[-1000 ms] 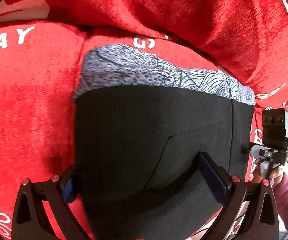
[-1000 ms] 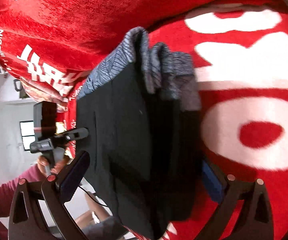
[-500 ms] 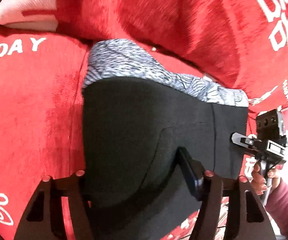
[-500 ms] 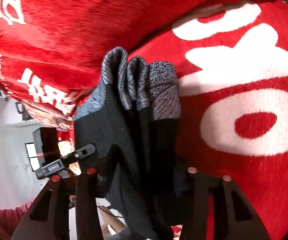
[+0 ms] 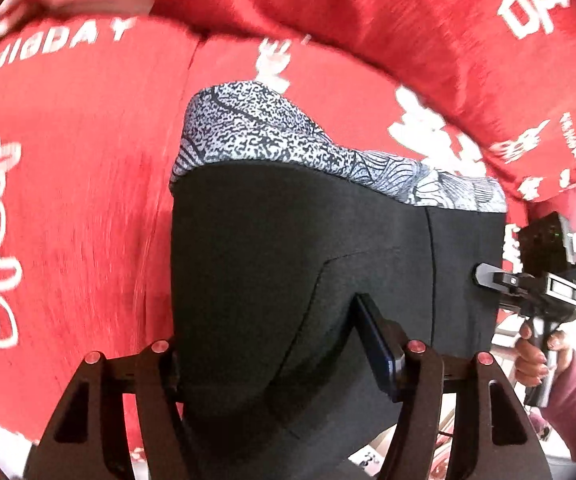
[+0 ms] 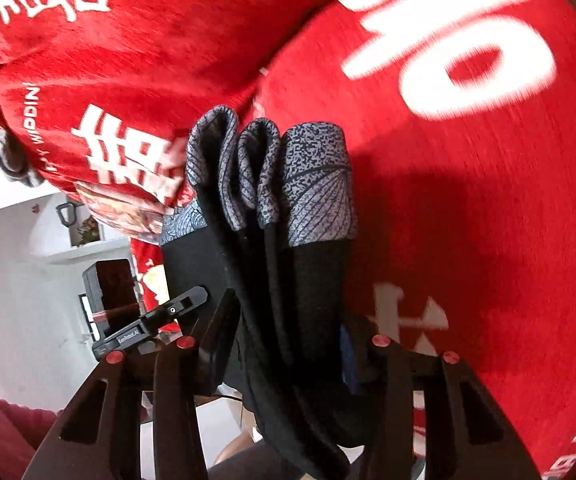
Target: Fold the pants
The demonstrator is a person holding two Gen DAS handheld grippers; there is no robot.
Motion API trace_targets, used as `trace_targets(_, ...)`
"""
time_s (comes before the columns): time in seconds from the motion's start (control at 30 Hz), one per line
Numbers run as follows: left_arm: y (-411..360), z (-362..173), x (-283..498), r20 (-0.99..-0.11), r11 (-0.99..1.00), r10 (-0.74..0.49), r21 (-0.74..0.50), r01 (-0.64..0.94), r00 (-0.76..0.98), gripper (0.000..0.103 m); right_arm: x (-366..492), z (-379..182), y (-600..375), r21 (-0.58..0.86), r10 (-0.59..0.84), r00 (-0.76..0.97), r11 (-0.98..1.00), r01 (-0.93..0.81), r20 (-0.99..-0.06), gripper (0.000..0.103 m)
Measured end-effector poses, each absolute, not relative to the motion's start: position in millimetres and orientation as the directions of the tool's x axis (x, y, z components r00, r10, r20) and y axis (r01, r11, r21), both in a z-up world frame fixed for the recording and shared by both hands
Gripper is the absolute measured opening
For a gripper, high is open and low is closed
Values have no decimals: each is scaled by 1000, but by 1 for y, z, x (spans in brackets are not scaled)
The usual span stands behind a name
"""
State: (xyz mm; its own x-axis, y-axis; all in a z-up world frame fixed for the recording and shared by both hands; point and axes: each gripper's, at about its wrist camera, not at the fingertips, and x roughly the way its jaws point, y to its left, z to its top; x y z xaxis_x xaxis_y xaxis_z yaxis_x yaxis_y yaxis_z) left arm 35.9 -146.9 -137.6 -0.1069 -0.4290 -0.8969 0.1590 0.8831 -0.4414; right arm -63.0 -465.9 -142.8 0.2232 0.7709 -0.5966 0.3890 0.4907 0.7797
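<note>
Finding: a second ago both my claws stood spread wide around the folded pants (image 5: 328, 280); now each is clamped on the bundle. My left claw (image 5: 271, 360) pinches the black fabric across its near edge, though its jaws are easing apart slightly with the cloth between them. My right claw (image 6: 283, 336) grips the stacked layers at the bundle's side edge, pads pressed on the fabric. The patterned grey waistband (image 5: 288, 140) sits at twelve o'clock in both views. The red printed blanket (image 5: 67, 200) beneath looks farther off than before, so I judge the bundle is being lifted clear. Folding appears complete; relocation remains. Risk: layers slipping from the loosening left grip
</note>
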Motion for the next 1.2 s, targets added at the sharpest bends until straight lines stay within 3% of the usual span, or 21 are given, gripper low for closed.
trace_targets(0.13, -143, -164, 26, -926, 915, -371, -378, 140, -70, 96, -75, -165, -456, 721, 723, 176, 571, 392, -668, 51)
trace_targets(0.33, -150, -161, 26, -943, 934, -328, -332, 134, -56, 98, -70, -171, -454, 645, 652, 131, 662, 382, -747, 66)
trace_targets(0.47, -145, -129, 30, -962, 956, -273, -267, 125, 32, 98, -68, -147, -449, 548, 544, 126, 753, 363, -830, 66)
trace_targets(0.53, -135, -111, 35, -960, 960, -263, -251, 122, 94, 98, -69, -127, -450, 503, 478, 158, 795, 340, -864, 62)
trace_targets(0.63, -135, -93, 48, -952, 963, -252, -228, 141, 177, 98, -70, -96, -455, 538, 470, 266, 776, 328, -841, 33)
trace_targets(0.7, -143, -96, 61, -949, 963, -254, -230, 142, 185, 98, -63, -85, -455, 559, 475, 309, 769, 311, -824, 29)
trace_targets(0.83, -154, -135, 78, -982, 990, -113, -100, 95, 149, 98, -40, -93, -439, 499, 426, 278, 812, 303, -861, 27)
trace_targets(0.93, -135, -154, 82, -980, 986, -168, -167, 21, 108, 98, -30, -114, -435, 416, 353, 235, 850, 324, -906, 12)
trace_targets(1.0, -132, -155, 82, -977, 984, -181, -180, 18, 109, 98, -25, -119, -440, 424, 355, 246, 833, 355, -902, 7)
trace_targets(1.13, -129, -139, 74, -984, 990, -123, -112, 89, 127, 98, -29, -113, -446, 420, 343, 253, 819, 392, -905, 8)
trace_targets(1.2, -127, -129, 67, -986, 989, -100, -84, 119, 134, 98, -36, -110, -449, 390, 320, 230, 824, 411, -919, 15)
